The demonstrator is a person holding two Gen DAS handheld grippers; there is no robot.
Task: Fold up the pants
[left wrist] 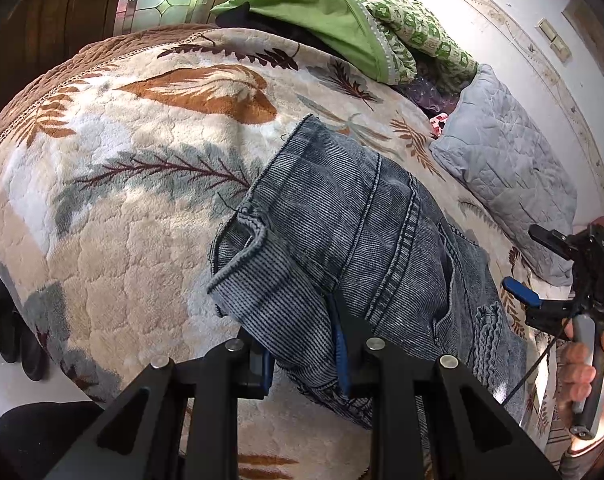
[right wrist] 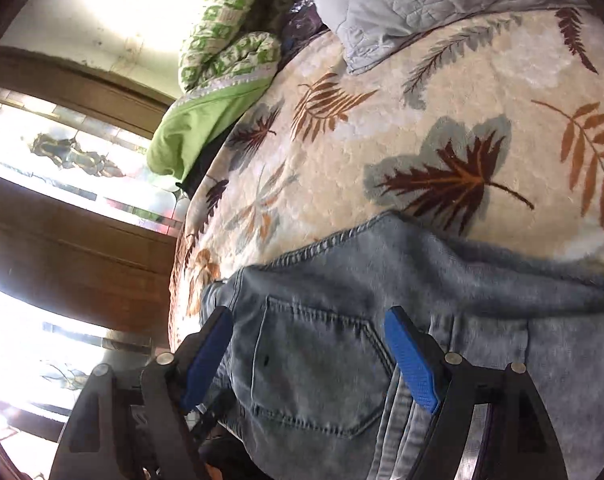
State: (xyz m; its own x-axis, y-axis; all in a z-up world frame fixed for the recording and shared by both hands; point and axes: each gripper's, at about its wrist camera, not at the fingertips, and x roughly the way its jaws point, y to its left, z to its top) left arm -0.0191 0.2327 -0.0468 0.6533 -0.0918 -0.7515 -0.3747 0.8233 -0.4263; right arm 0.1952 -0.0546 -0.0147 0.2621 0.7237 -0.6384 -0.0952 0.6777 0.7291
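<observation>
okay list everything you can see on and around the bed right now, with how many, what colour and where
Jeans: one, faded blue, on the blanket, partly folded.
Blanket: one, cream with brown and grey leaves, covering the bed.
Quilted pillow: one, pale grey, far side of the bed.
Green bedding: one pile, plain and patterned green, at the bed's far end.
Dark shoes: apparently two, on the floor beside the bed.
Left claw: one, black with blue pads, shut on a jeans fold.
Right claw: one, same colours, open above the back pocket.
Hand: one, holding the right claw's handle.
</observation>
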